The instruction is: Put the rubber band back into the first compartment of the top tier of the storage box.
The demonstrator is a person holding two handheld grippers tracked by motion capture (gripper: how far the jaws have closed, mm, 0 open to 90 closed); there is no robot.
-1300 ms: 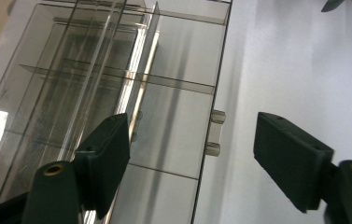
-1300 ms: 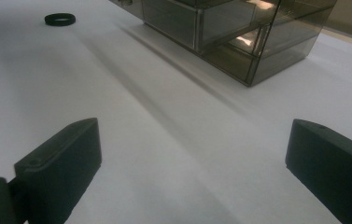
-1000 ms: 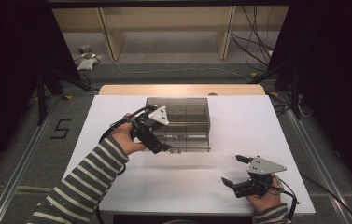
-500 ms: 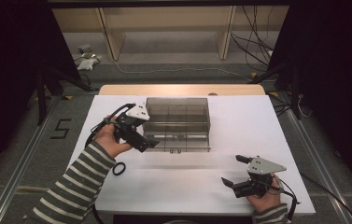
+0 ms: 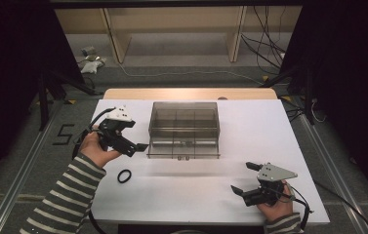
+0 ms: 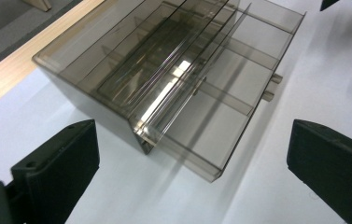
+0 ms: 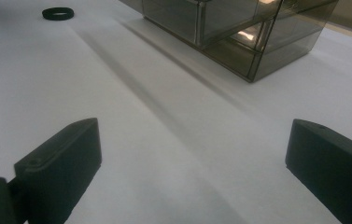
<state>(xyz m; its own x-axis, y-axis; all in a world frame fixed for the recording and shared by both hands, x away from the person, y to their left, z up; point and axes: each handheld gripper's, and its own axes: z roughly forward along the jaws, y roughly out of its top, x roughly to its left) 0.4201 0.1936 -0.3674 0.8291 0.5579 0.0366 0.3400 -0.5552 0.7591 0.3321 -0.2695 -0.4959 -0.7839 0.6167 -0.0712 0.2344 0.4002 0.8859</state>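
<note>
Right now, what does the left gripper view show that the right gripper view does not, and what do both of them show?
Left gripper view: it looks down through the clear top of the smoky drawer box, onto the dividers inside and the two small knobs on its drawer front, and the wooden table edge lies beyond.

Right gripper view: a black ring lies on the table, apart from the box, which is seen low from the side.

Both: the same box on the white table top, and each gripper's own black jaws standing wide open with nothing between them.
</note>
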